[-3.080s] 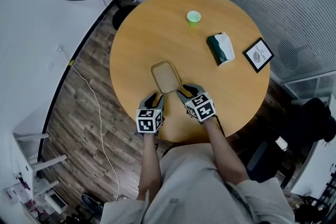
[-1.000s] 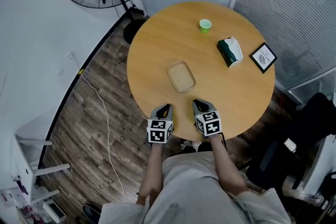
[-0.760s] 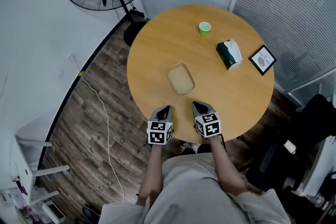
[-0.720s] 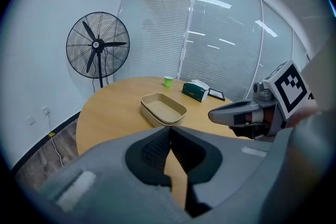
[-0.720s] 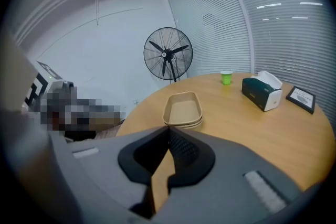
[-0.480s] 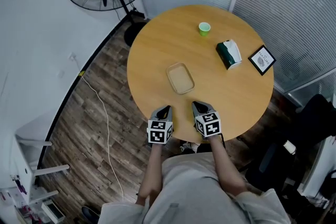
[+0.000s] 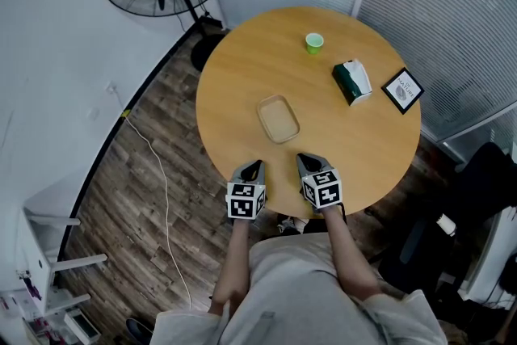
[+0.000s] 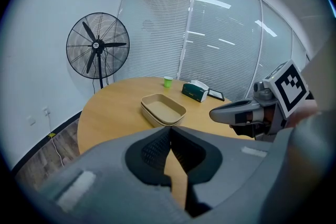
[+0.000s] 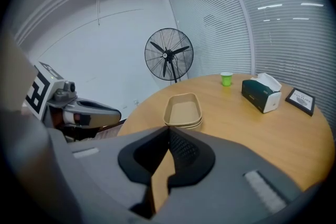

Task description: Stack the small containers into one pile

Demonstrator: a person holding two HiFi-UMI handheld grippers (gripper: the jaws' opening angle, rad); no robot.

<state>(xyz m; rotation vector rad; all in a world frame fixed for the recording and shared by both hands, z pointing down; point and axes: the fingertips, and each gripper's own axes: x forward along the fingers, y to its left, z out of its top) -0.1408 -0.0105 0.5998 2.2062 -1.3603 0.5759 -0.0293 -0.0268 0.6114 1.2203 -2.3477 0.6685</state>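
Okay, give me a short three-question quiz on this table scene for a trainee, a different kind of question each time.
1. Short answer: are the tan containers spread over the table or in one pile?
2. True or false: the left tongs and the right tongs are both shut with nothing between them.
3. Multiple choice: which thing stands nearest the green cup?
A. the tissue box
B. the framed card
C. the floor fan

Key
1. In one pile, nested near the middle of the table.
2. True.
3. A.
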